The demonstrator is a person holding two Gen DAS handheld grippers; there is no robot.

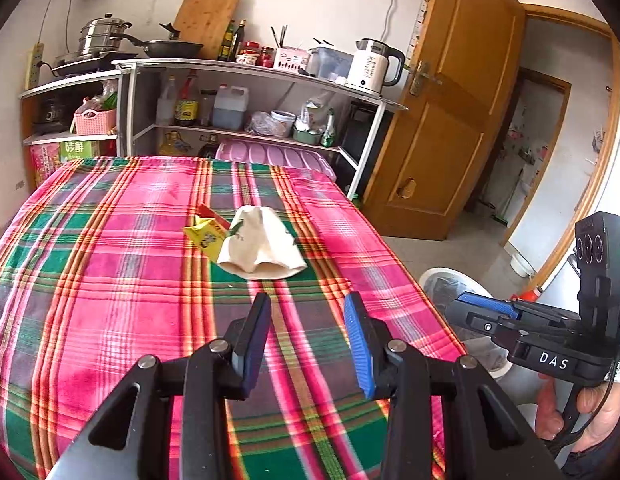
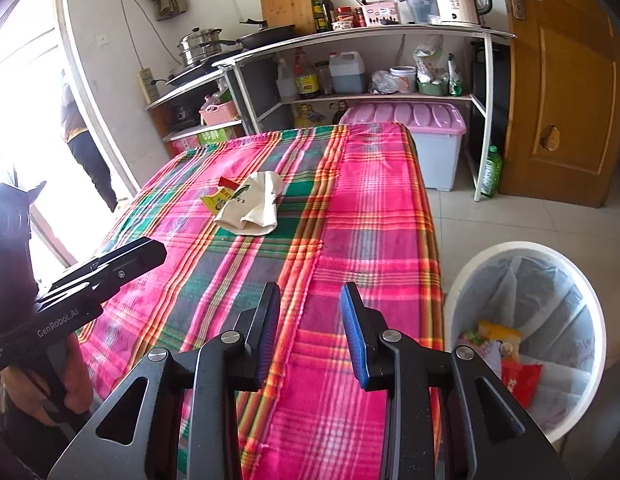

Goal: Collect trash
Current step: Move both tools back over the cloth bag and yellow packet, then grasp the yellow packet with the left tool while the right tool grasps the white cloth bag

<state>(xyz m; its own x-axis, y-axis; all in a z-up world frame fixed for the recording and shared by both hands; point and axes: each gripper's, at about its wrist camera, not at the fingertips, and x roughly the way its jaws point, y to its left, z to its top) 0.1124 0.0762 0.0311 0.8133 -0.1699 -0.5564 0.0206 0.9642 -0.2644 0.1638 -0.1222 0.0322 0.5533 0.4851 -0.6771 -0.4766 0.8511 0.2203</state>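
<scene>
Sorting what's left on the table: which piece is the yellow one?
The yellow carton, lying left of the cream cloth bag and partly tucked under it.

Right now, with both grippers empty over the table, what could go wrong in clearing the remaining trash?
1. The yellow snack packet is partly tucked under the cream cloth bag; a grab could take the cloth along.
2. A low pinch could snag the loose pink plaid tablecloth.
3. The white lined trash bin stands on the floor beside the table; a release near its rim might miss.
</scene>
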